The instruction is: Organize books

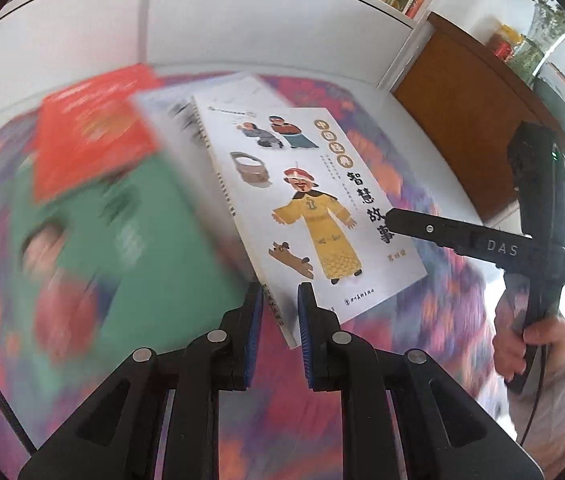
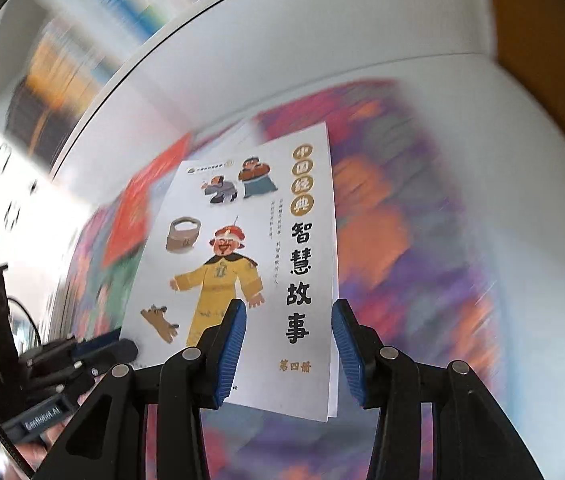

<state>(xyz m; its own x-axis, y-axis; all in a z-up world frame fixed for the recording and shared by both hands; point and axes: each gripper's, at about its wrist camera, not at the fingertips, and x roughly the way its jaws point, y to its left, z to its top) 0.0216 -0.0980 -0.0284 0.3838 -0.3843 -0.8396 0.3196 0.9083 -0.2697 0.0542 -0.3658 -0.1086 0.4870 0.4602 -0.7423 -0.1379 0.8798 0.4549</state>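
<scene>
Books half sorted, white one lifted
White book [image 1: 314,200] pinched by left gripper [image 1: 280,300] and right gripper [image 2: 288,320]; red book [image 1: 90,136] and green book [image 1: 130,240] lie unshelved.

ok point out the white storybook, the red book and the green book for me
white storybook [image 2: 242,272], right wrist view, on the yellow-robed figure on its cover
red book [image 1: 90,136], left wrist view, middle of its blurred red cover
green book [image 1: 134,240], left wrist view, bare green part of its cover
</scene>
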